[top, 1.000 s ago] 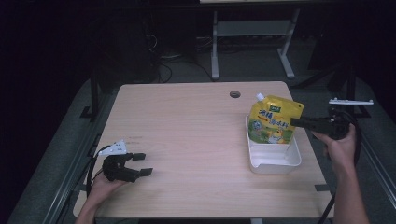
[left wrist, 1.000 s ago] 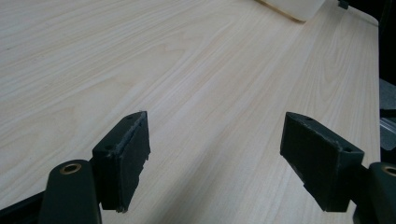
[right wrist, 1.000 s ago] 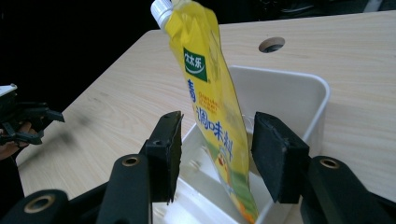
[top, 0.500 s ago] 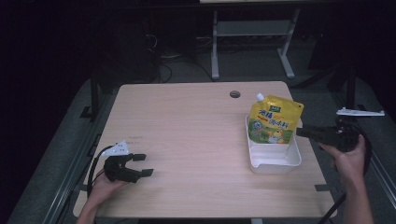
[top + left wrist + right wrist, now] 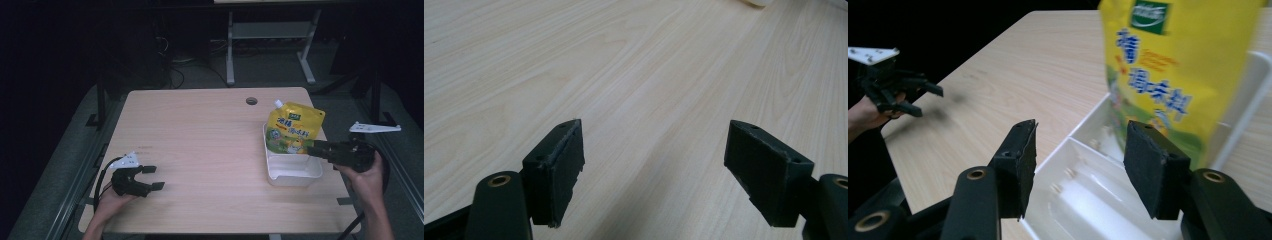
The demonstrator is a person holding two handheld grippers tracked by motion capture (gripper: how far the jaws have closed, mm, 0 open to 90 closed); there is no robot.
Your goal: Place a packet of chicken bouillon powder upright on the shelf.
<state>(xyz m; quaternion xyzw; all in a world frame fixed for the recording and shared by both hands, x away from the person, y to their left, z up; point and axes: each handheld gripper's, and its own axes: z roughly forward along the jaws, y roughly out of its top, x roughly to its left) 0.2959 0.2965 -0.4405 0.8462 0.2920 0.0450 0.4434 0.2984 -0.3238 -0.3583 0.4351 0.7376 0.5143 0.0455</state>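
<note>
A yellow spouted pouch (image 5: 294, 131) stands upright in the far end of a white tray (image 5: 292, 175) at the table's right side. My right gripper (image 5: 311, 146) hovers level at the tray's right rim, just in front of the pouch and apart from it. Its jaws have just been opening and nothing is gripped between them. In the right gripper view the pouch (image 5: 1168, 75) rises beyond the right gripper (image 5: 1080, 160), above the tray (image 5: 1088, 200). My left gripper (image 5: 152, 177) rests open at the table's front left, and the left gripper (image 5: 654, 165) has bare wood between its jaws.
The light wooden table (image 5: 200, 130) has a round cable hole (image 5: 251, 101) near its far edge. A metal stand (image 5: 270, 35) and cables are on the dark floor behind. The other hand's gripper (image 5: 923, 97) shows far off across the table.
My right gripper has drawn back from the pouch's right edge toward the near side of the table. The pouch stays upright in the tray. The left gripper has kept still.
</note>
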